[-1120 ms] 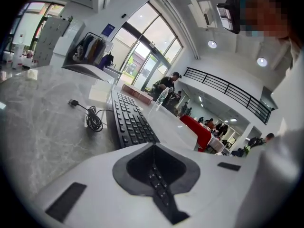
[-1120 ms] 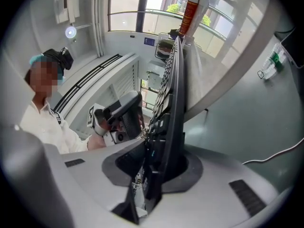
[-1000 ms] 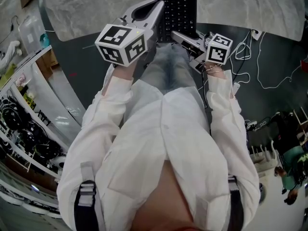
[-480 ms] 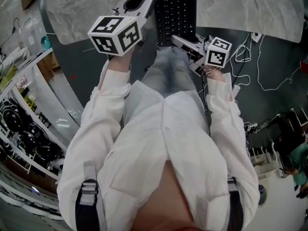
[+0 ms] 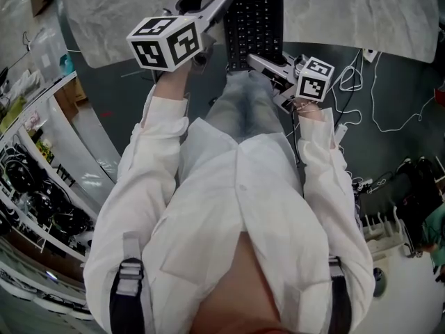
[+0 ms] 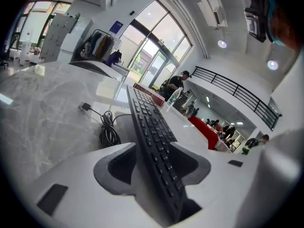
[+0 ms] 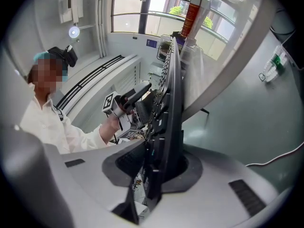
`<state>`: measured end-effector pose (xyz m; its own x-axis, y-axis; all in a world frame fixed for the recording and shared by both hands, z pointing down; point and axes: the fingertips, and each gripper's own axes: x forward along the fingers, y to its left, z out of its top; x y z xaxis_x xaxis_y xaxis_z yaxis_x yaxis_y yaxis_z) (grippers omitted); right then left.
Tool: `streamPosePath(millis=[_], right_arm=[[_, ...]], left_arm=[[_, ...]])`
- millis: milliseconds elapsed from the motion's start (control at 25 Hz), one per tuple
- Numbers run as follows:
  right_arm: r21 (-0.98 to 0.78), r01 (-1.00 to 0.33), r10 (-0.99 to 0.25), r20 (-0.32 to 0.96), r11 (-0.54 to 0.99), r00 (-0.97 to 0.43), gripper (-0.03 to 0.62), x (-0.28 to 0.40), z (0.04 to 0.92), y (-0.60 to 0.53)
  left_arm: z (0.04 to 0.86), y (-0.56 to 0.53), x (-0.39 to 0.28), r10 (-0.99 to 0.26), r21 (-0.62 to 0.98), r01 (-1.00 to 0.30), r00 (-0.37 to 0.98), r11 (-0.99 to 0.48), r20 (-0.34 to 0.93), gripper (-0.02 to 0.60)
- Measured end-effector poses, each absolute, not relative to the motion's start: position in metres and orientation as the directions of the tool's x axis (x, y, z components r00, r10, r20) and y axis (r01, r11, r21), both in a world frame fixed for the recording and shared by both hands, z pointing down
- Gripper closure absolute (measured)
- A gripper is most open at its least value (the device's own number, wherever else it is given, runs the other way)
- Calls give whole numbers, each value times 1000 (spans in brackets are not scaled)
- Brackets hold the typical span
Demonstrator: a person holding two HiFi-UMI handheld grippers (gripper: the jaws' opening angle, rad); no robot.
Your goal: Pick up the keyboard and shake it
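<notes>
Pictured: right tongs clenched on near end of slim black plastic keyboard; left tongs, jaws just then opening, straddled its edge further along without pressing. Judgement: left needed firm regrip before shaking, lest one-end hold slip.

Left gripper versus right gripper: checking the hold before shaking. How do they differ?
Left gripper: jaws have just been opening, apart around the keyboard; right gripper is clamped on it. Left takes its left edge; right its near right corner. Both straddle the keyboard.
</notes>
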<state>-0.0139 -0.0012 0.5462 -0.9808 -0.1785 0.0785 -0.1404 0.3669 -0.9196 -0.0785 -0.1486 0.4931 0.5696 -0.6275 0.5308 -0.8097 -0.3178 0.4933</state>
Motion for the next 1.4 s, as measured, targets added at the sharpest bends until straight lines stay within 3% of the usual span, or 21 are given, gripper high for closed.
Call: streamPosePath(millis=[240, 1400], right_arm=[[-920, -139, -182, 75, 368, -980, 486, -12, 547, -2], [-916, -118, -187, 48, 383, -981, 487, -11, 550, 0]], left_arm=[[505, -149, -65, -573, 566, -756, 636, -328, 517, 324], [507, -162, -39, -408, 718, -589, 798, -372, 443, 304]])
